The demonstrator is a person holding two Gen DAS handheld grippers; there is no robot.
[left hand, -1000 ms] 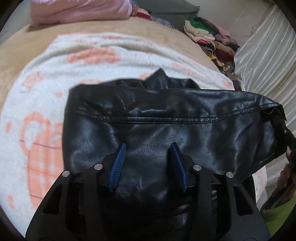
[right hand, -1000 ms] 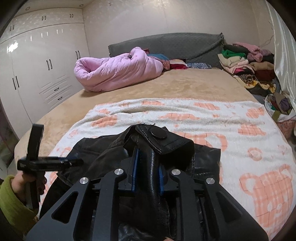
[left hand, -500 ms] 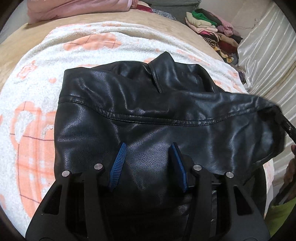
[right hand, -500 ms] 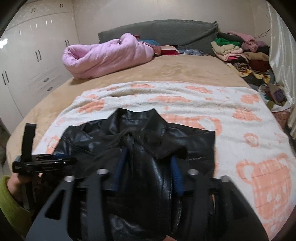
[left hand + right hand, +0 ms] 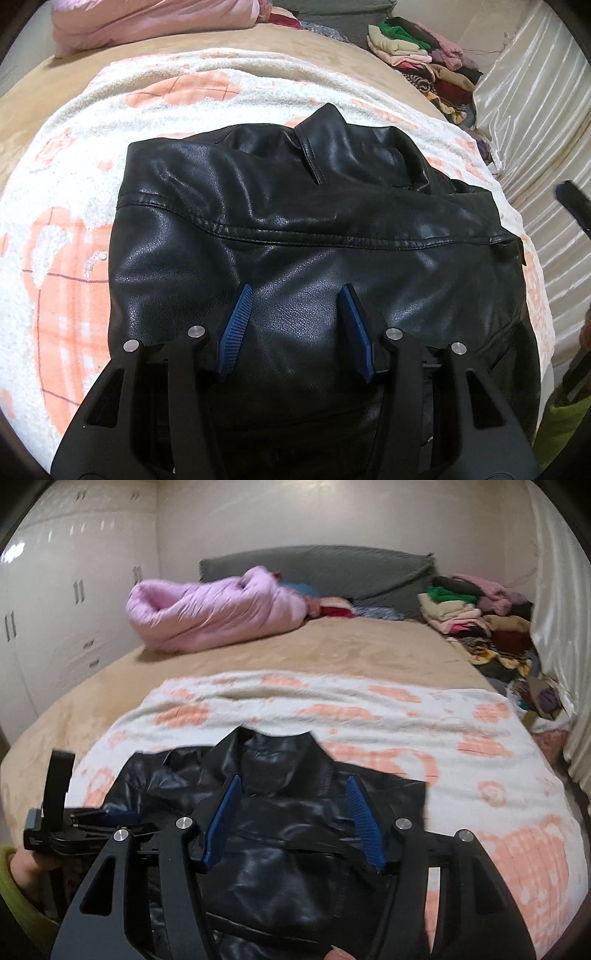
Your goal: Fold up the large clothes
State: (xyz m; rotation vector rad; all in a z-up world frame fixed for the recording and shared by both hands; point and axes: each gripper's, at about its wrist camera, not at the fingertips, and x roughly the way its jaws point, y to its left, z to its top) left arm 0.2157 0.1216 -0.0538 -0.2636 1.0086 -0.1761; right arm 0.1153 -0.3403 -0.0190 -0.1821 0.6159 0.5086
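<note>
Bed (image 5: 332,653): patterned blanket (image 5: 369,709), pink quilt (image 5: 218,616), clothes pile (image 5: 472,624) on top.

Right claw (image 5: 291,812) opening above seemingly folded black jacket (image 5: 280,882)

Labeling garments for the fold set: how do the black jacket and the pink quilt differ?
The jacket is black, glossy leather; the quilt is pale pink and puffy. The jacket lies spread on the white-and-orange blanket at the near end of the bed, under both grippers; the quilt sits bundled in a roll on the tan bedspread by the headboard, far from either gripper. Both rest on the bed.
</note>
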